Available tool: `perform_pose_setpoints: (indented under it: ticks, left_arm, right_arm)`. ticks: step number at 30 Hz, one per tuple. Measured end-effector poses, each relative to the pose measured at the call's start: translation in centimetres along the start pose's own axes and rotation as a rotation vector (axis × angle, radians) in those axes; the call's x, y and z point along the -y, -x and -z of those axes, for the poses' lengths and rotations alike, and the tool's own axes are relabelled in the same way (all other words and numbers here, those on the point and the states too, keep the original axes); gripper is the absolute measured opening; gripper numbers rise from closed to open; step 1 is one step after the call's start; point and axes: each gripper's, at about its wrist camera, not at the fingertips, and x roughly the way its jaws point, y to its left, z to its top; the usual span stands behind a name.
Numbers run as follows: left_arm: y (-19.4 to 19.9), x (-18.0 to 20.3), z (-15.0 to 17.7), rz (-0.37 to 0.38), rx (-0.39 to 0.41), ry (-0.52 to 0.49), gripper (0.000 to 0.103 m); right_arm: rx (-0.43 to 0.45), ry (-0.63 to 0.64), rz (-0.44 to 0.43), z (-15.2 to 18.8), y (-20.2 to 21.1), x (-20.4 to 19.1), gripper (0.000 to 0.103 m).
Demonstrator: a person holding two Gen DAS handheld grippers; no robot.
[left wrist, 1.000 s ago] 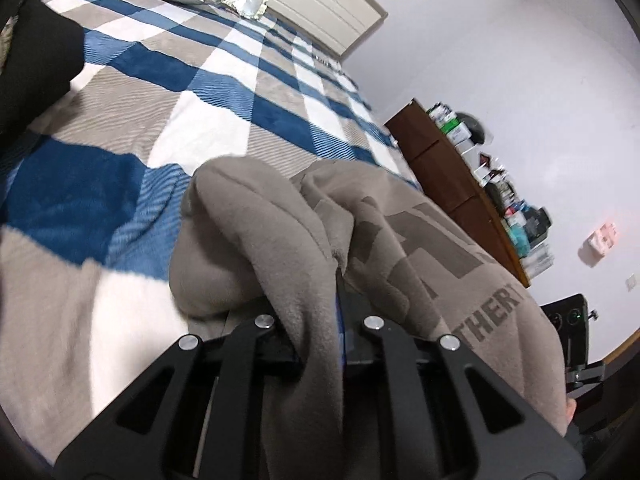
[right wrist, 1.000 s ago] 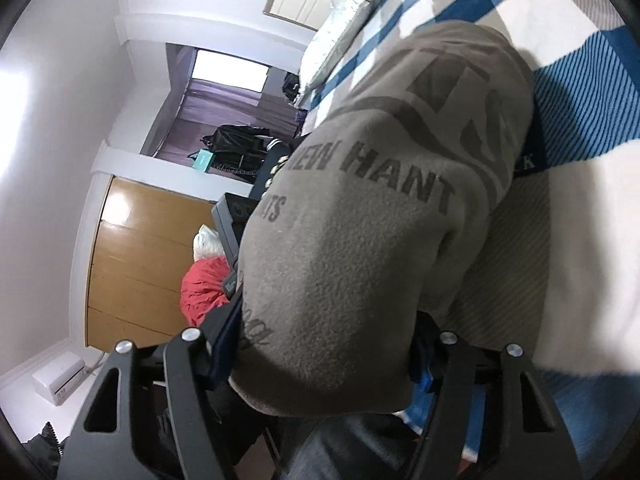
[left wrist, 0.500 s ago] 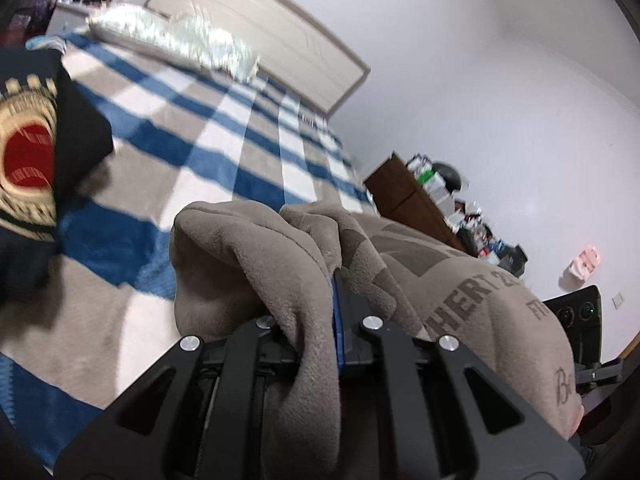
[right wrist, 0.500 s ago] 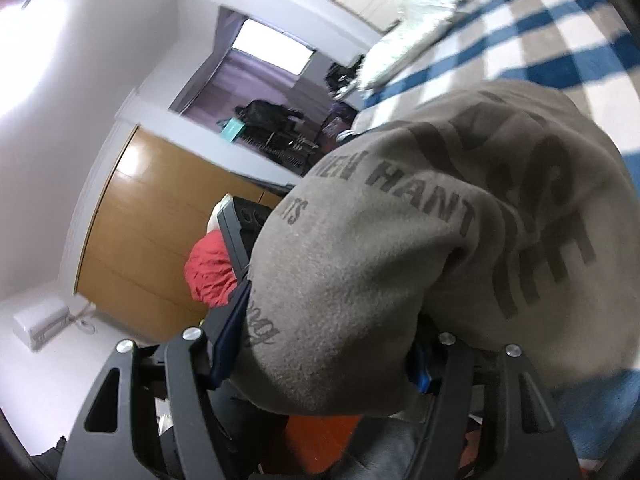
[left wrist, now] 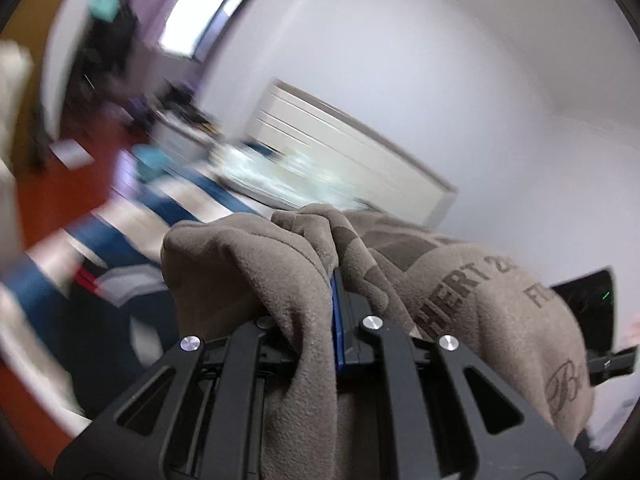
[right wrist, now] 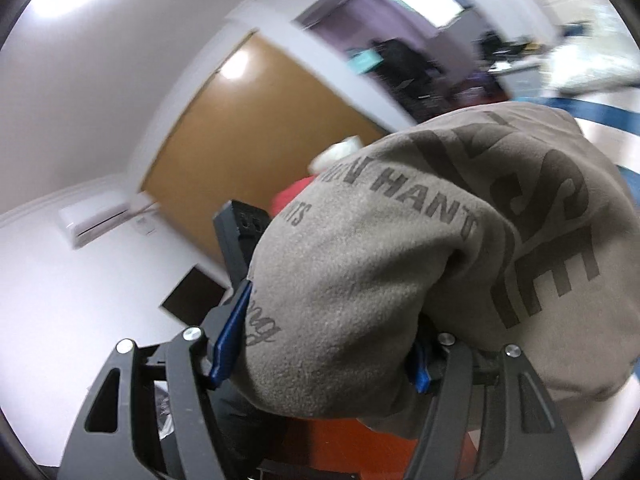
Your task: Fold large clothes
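Note:
A grey-brown fleece sweatshirt [left wrist: 460, 292] with dark printed lettering is bundled and lifted off the bed. My left gripper [left wrist: 336, 280] is shut on a bunched fold of it; fabric drapes over both fingers. In the right wrist view the same sweatshirt [right wrist: 400, 260] fills the middle. My right gripper [right wrist: 320, 344] holds a thick wad of it between its blue-padded fingers [right wrist: 230, 332], jaws set wide around the bulk. Both views tilt up toward walls and ceiling.
The bed with its blue, white and beige checked blanket [left wrist: 132, 248] lies below left, blurred, with a white headboard [left wrist: 340, 152] behind. A wooden wardrobe door [right wrist: 248, 120], a wall air conditioner [right wrist: 96, 216] and a red bundle [right wrist: 292, 196] show on the right wrist side.
Both grippers have lifted and swung upward with the sweatshirt. The bed has dropped low in both views and walls and ceiling now fill them. The grips are unchanged.

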Motion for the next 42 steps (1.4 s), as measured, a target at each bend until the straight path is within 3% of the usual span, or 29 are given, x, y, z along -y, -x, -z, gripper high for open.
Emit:
perform_pose_setpoints:
  ticks: [4, 7, 11, 14, 16, 19, 23, 25, 27, 31, 32, 35, 36, 38, 42]
  left_arm:
    - [2.4, -2.8, -5.4, -0.196, 0.024, -0.101, 0.01]
    - [-0.3, -4.8, -6.2, -0.287, 0.006, -0.141, 0.01]
    - [-8.3, -7.6, -2.0, -0.311, -0.026, -0.168, 0.01]
    - [-15.2, -10.8, 4.3, -0.275, -0.109, -0.079, 0.01]
    - [-19.0, -13.0, 8.8, -0.266, -0.187, -0.007, 0.01]
    - [-20.8, -15.0, 12.5, -0.229, -0.197, 0.051, 0.011]
    - [-21.3, -15.1, 13.2, -0.216, -0.212, 0.087, 0.011]
    - [-21.5, -15.4, 13.0, -0.231, -0.243, 0.092, 0.012]
    - [-21.4, -15.9, 12.8, -0.225, -0.268, 0.091, 0.015]
    - [-18.0, -16.6, 11.8, -0.203, -0.244, 0.093, 0.025]
    - [-17.1, -16.4, 11.5, -0.204, -0.242, 0.083, 0.025]
    - [-15.8, -15.8, 10.7, -0.225, -0.278, 0.054, 0.025]
    - [-15.7, -15.5, 10.4, -0.234, -0.305, 0.047, 0.025]
    - [-15.8, -15.3, 10.3, -0.262, -0.356, 0.035, 0.025]
    - [-14.5, -15.7, 10.8, -0.32, -0.404, 0.044, 0.025]
  right_arm:
    - [-0.046, 0.06, -0.181, -4.6, -5.8, 2.1, 0.065]
    - [-0.055, 0.042, -0.247, -5.7, -8.4, 7.9, 0.065]
    - [-0.033, -0.042, -0.174, -3.9, -8.4, 17.8, 0.063]
    - [-0.051, -0.173, -0.009, 1.0, -5.4, 27.9, 0.063]
    - [-0.038, -0.253, 0.054, 3.6, -3.2, 32.6, 0.063]
    - [0.028, -0.345, 0.043, 5.8, -0.2, 36.7, 0.063]
    - [0.001, -0.341, 0.014, 7.6, 1.0, 37.4, 0.069]
    - [-0.015, -0.341, 0.045, 6.6, 0.2, 37.9, 0.079]
    - [-0.042, -0.332, 0.073, 6.2, 1.3, 37.1, 0.081]
    - [0.014, -0.184, 0.261, 6.6, 7.0, 32.8, 0.081]
    - [0.035, -0.139, 0.314, 6.2, 7.9, 31.2, 0.079]
    - [0.029, -0.053, 0.392, 5.2, 8.1, 27.8, 0.047]
    - [0.03, -0.022, 0.432, 4.4, 7.0, 26.0, 0.035]
    - [0.02, -0.002, 0.445, 2.7, 3.8, 24.8, 0.022]
    - [-0.108, 0.067, 0.501, 2.4, -2.9, 22.8, 0.02]
